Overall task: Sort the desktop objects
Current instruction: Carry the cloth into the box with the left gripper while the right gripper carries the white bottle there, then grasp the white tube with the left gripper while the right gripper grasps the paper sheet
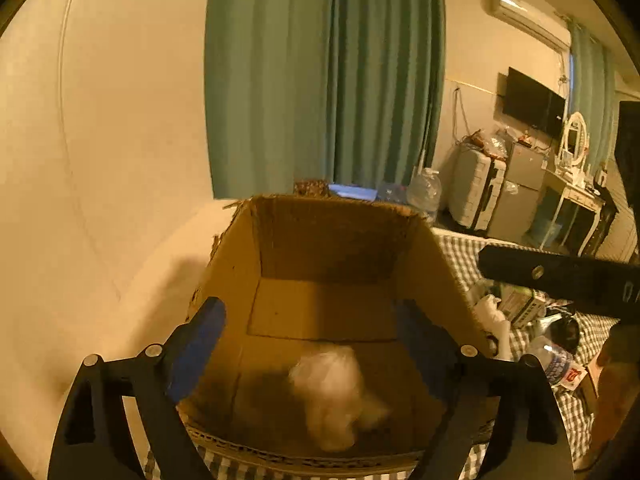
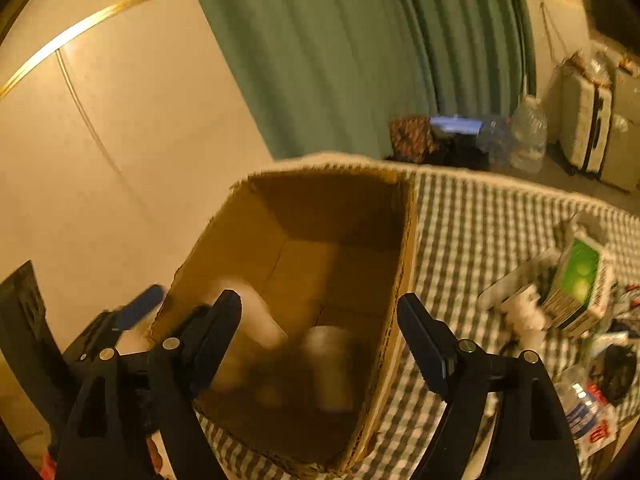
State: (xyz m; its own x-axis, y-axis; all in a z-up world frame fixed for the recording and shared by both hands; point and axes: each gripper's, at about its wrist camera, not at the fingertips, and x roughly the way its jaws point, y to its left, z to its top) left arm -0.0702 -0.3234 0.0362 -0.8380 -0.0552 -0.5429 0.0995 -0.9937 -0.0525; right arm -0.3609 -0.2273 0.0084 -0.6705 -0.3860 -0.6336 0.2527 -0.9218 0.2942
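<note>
**Over the cardboard box, both grippers spread and holding nothing**

Above the open cardboard box (image 1: 328, 280) on the checked cloth (image 2: 480, 216), the left gripper (image 1: 312, 344) and right gripper (image 2: 320, 320) hover, jaws apart. A blurred white object (image 1: 332, 392) lies inside the box. More clutter, including a green carton (image 2: 580, 280), sits on the cloth to the right.

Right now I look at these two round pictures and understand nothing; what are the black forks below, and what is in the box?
No robot here: a person holds tongs in each hand, and a camera on each looks along its two fingers. The left tongs and the right tongs both hover open over a cardboard box, holding nothing. Inside lies a blurred white object; the right view shows pale blurred shapes there too. The box stands on a checked cloth. Beside it lie a green carton and a plastic bottle.
</note>
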